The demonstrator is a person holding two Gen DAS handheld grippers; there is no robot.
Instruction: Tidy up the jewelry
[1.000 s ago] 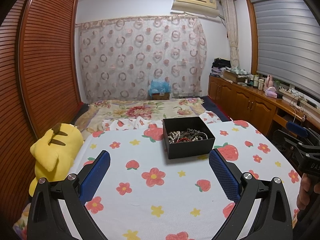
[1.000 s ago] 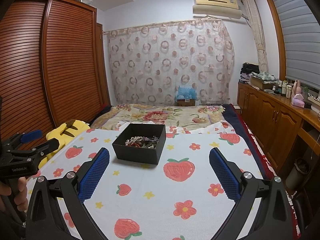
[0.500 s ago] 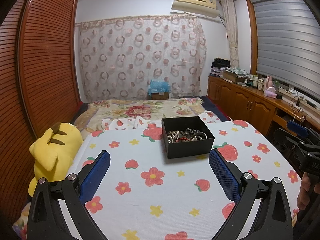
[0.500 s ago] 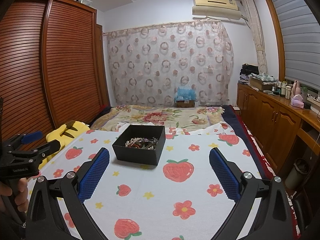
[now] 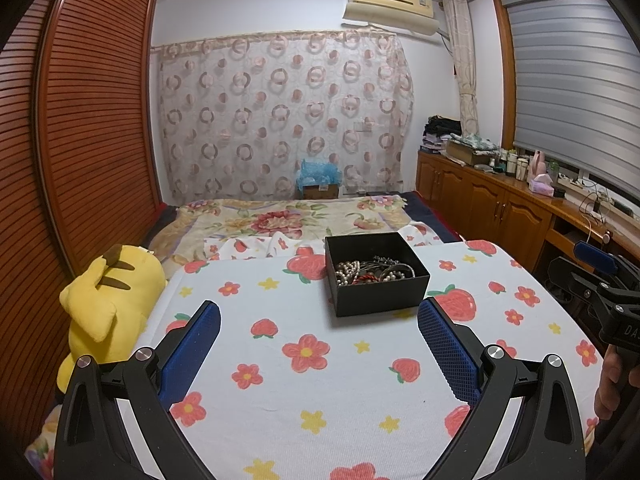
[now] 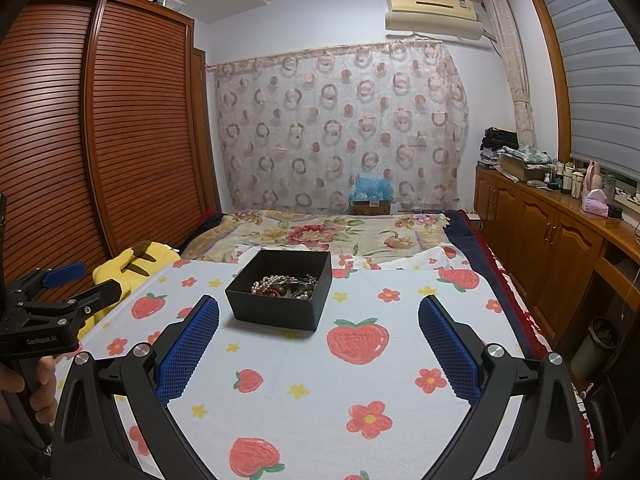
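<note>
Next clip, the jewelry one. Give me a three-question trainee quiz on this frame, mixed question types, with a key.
1. True or false: the left gripper is shut on a necklace.
2. Multiple choice: the jewelry lies A) spread on the strawberry cloth, B) piled in the black box, C) on the yellow plush toy.
3. Fill in: in the right wrist view, the black box sits nearer the right gripper's ____ finger.

Key: 1 false, both grippers are open and empty; 2 B; 3 left.
</note>
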